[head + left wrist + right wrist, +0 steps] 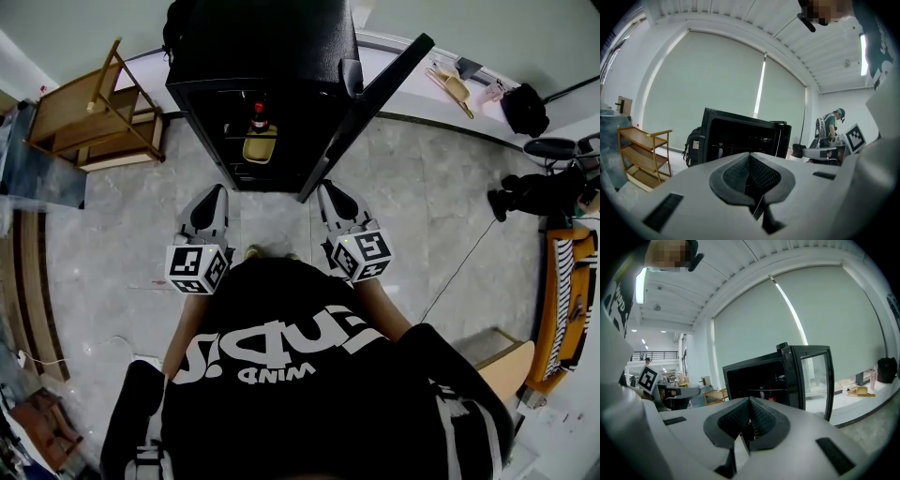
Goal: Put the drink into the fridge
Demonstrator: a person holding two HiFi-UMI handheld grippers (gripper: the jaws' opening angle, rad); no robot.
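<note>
Soft, even light fills the room, diffused through pale blinds (717,84) at eleven o'clock in the left gripper view. A ceiling strip light (863,56) glares at two o'clock. The fridge (262,56) interior is dark. All views bend strongly toward black, vignetted corners; nearest surfaces look slightly soft. Floor shadows are faint.

This looks like a staged test room in a lab or office hall: a small black fridge (262,47) stands alone on a bare grey stone floor (412,216), beside a wooden shelf cart (94,117). Tall roller blinds (708,79) fill one side under a ribbed ceiling (740,18) with strip lights (863,54). A loose cable (459,267) trails over the floor, and another person (830,123) wearing a backpack (819,127) works in the background.
</note>
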